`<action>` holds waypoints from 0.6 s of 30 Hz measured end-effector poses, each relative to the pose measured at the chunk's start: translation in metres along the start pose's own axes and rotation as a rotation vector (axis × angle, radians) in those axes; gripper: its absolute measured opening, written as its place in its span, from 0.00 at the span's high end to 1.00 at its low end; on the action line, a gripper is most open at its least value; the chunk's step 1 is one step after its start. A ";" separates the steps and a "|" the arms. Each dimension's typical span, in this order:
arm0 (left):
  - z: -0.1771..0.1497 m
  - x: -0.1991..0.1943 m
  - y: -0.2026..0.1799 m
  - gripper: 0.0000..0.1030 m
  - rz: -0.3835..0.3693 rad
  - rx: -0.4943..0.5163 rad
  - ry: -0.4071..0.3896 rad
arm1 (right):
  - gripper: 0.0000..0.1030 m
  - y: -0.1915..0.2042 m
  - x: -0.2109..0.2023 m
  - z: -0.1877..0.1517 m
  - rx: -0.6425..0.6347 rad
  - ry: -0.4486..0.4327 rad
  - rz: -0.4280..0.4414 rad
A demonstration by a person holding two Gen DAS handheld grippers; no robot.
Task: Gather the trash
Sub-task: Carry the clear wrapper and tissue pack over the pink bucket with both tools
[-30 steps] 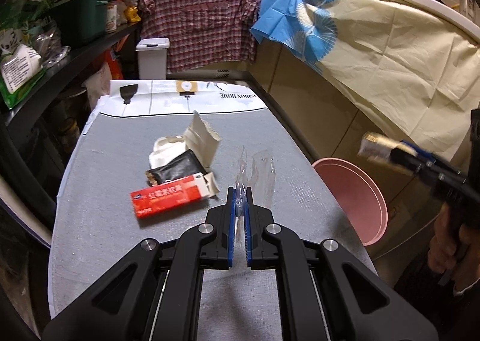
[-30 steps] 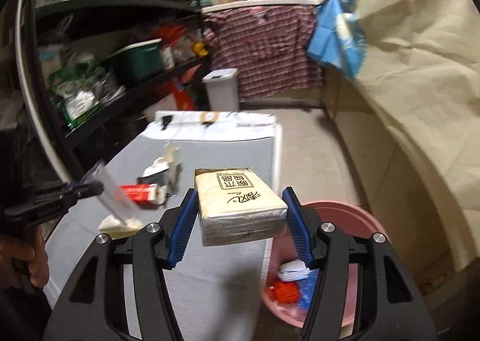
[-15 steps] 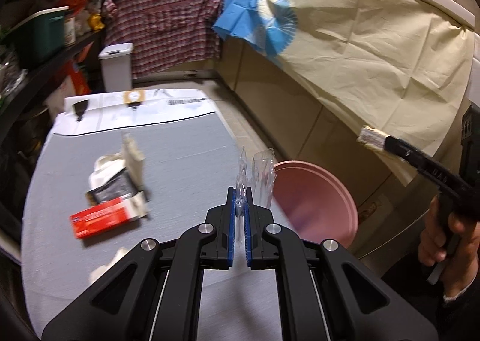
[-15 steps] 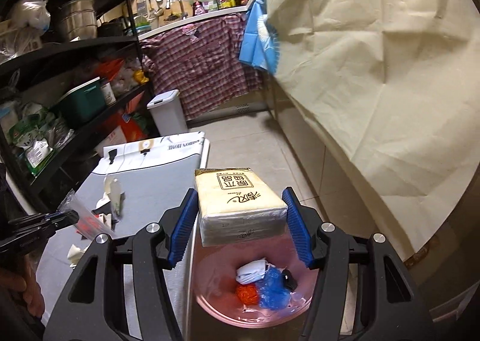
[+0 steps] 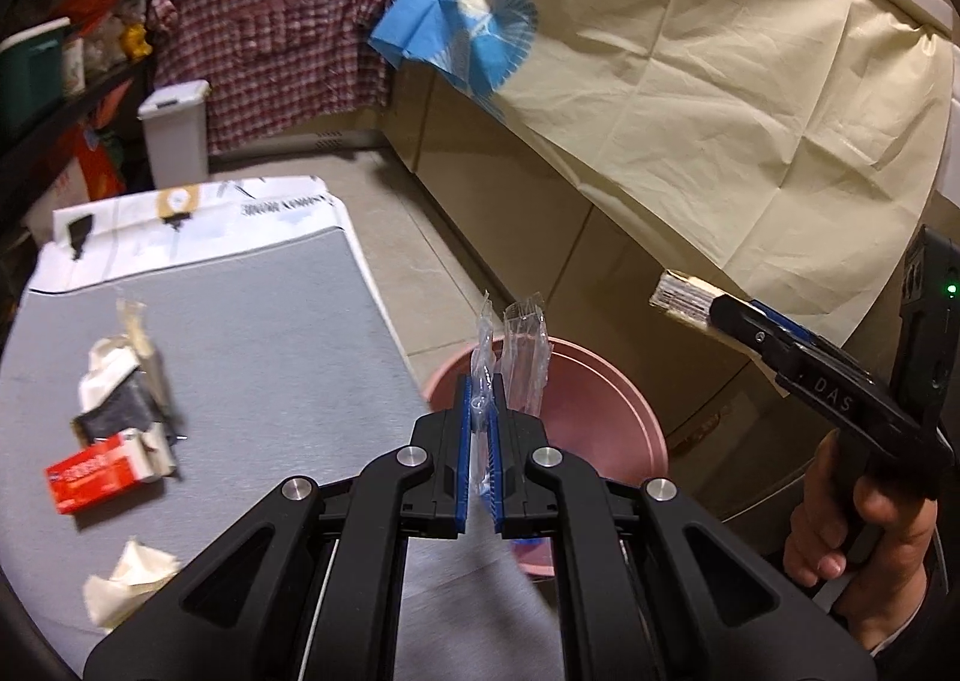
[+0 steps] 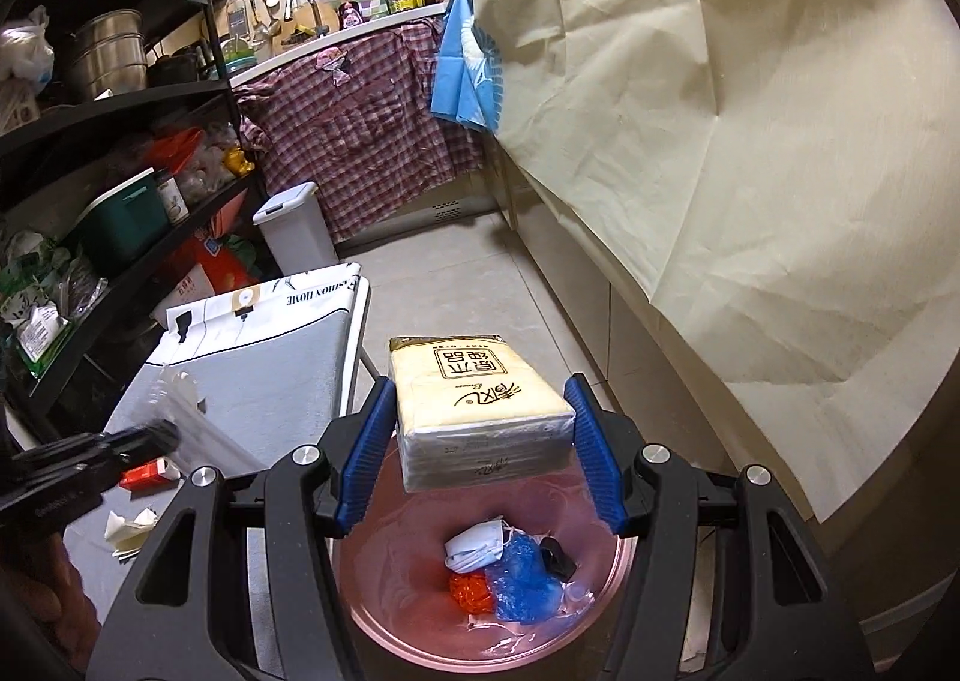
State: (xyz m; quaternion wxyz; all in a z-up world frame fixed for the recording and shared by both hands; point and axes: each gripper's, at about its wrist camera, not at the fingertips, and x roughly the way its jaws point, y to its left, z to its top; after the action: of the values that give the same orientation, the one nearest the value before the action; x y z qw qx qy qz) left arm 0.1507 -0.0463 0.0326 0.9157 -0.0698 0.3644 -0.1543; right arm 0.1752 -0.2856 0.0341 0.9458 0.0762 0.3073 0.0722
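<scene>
Blue-padded fingers of the left gripper (image 5: 478,441) stand nearly closed, pinching a clear plastic wrapper (image 5: 515,360) that sticks up above the tips, seen from the left wrist camera. Just beyond the wrapper sits a pink basin (image 5: 606,411) on the floor, beside the edge of a grey-covered table (image 5: 258,339). On the table lie a red carton (image 5: 99,472), a heap of black and white packaging (image 5: 123,387) and a crumpled paper scrap (image 5: 129,582). At right, a hand (image 5: 864,537) grips the right gripper (image 5: 699,300), which holds a tissue pack (image 5: 684,297) edge-on.

From the right wrist camera, the right gripper (image 6: 483,435) is spread fairly wide, clamped on the sides of the beige tissue pack (image 6: 480,405), which hangs directly above the pink basin (image 6: 384,603). Inside the basin lie a white wad (image 6: 477,546), a blue plastic piece (image 6: 522,582), something orange-red (image 6: 471,591) and a small black item (image 6: 555,558). At left, blurred, the left gripper (image 6: 162,435) holds the clear wrapper (image 6: 204,435) over the table (image 6: 270,375).
</scene>
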 end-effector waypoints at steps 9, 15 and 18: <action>0.000 0.044 -0.015 0.95 -0.014 0.009 0.054 | 0.44 -0.005 0.020 0.001 0.016 0.031 -0.008; -0.006 0.068 -0.015 0.95 -0.012 0.013 0.103 | 0.44 -0.011 0.033 0.001 0.035 0.059 -0.010; -0.010 0.078 -0.015 0.95 -0.017 0.015 0.125 | 0.44 -0.010 0.038 0.002 0.039 0.069 -0.006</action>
State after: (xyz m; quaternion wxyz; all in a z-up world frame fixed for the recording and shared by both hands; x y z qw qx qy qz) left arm 0.1944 -0.0868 -0.0212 0.8903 -0.0560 0.4193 -0.1688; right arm 0.2073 -0.2890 0.0118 0.9332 0.0910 0.3414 0.0660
